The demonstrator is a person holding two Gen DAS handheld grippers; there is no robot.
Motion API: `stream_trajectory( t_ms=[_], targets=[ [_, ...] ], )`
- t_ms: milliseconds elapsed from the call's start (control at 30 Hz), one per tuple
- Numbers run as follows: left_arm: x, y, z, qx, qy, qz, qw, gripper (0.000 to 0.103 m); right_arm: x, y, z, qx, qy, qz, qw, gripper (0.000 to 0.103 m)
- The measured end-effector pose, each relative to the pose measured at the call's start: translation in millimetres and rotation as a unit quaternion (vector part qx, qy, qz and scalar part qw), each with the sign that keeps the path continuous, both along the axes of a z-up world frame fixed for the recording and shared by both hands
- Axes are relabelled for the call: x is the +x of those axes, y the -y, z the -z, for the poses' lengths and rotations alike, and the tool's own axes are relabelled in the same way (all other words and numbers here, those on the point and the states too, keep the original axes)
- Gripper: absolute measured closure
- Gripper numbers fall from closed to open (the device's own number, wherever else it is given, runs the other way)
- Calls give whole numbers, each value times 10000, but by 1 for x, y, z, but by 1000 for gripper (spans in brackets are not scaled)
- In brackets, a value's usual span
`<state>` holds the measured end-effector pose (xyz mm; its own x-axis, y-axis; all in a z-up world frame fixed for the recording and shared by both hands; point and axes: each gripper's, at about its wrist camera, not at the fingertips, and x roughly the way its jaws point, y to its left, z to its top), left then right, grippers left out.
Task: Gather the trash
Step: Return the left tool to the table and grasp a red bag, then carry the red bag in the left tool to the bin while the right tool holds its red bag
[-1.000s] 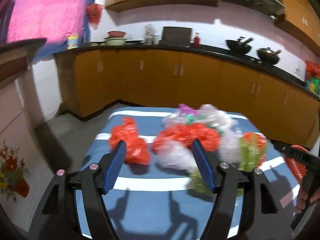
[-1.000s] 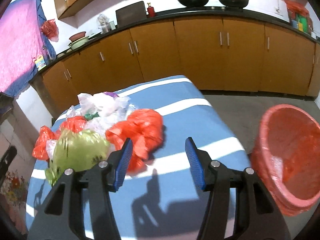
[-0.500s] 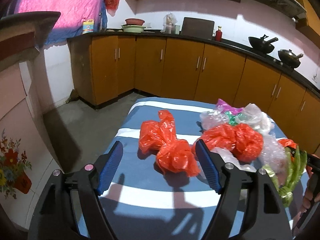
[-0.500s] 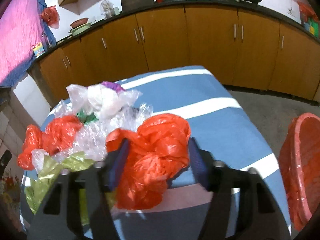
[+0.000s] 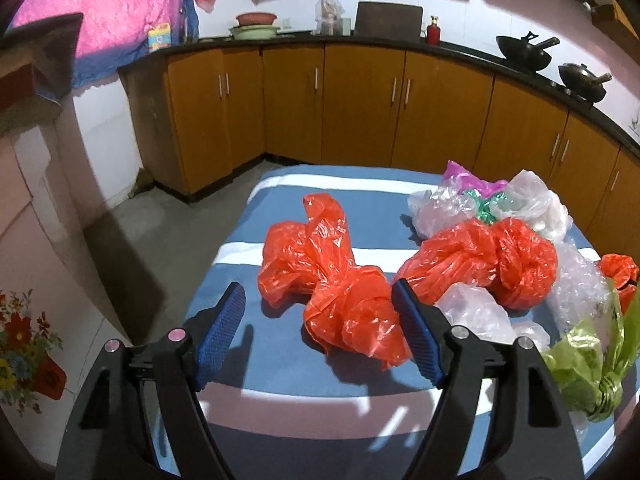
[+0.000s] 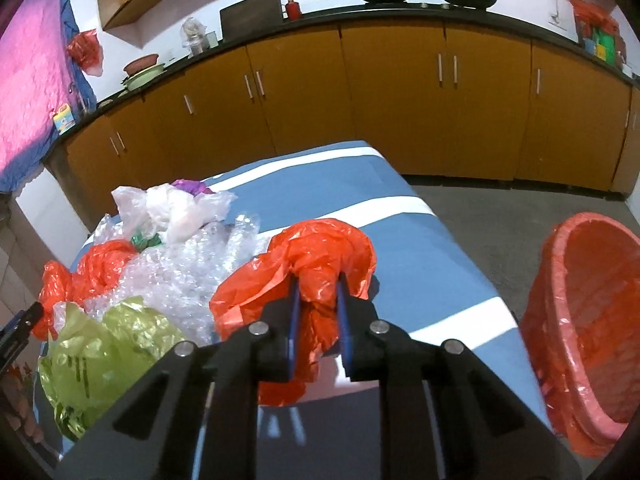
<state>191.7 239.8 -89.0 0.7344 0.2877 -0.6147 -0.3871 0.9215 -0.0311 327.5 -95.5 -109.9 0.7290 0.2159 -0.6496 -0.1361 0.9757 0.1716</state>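
Your blue-and-white striped table [image 6: 400, 240] carries the plastic trash; the red lined bin [image 6: 592, 320] stands beside it. Your right gripper [image 6: 318, 300] is closing, pads pressing a crumpled orange-red plastic bag [image 6: 320, 252]. Your left gripper [image 5: 320, 316] stands wide, flanking another crumpled orange-red bag [image 5: 320, 272], pads not pressing it.

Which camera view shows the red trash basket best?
The right wrist view: the red trash basket stands on the floor beside the table, with its rim and inside visible. The left wrist view does not show it at all.
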Motion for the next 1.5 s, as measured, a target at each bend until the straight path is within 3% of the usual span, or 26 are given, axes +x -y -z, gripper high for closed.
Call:
stream_trajectory(
  t_ms=[100,167,233,267,400,600,1000,1267,1500],
  targets=[
    [7,2,2,15,-84,99,9999,32,-2,4,0,13,-14,33,10000,86],
    [13,4,6,-78,-230,204,9995,40,-2,5,0,19,-33,57,10000,86],
    [19,4,14,-212,-435,275,9984,55,-2,6,0,9,-54,81,10000,86],
    [20,3,17,-280,-513,294,9979,57,-3,7,1,1,-61,90,9999,86],
    [18,-1,17,-464,-461,341,9973,70,-5,9,1,0,-65,135,9999,86],
    [10,4,11,-289,-367,377,9982,82,-11,15,-3,33,-9,186,9998,86],
    [0,37,-45,-83,228,655,9976,83,-38,40,-43,123,451,304,9984,86],
    [-4,93,-87,-89,677,1326,9888,83,-65,74,-77,51,900,554,9944,86],
    [-1,141,-100,-203,830,1816,9797,83,-86,115,-96,51,1120,895,9897,86]
  ],
)
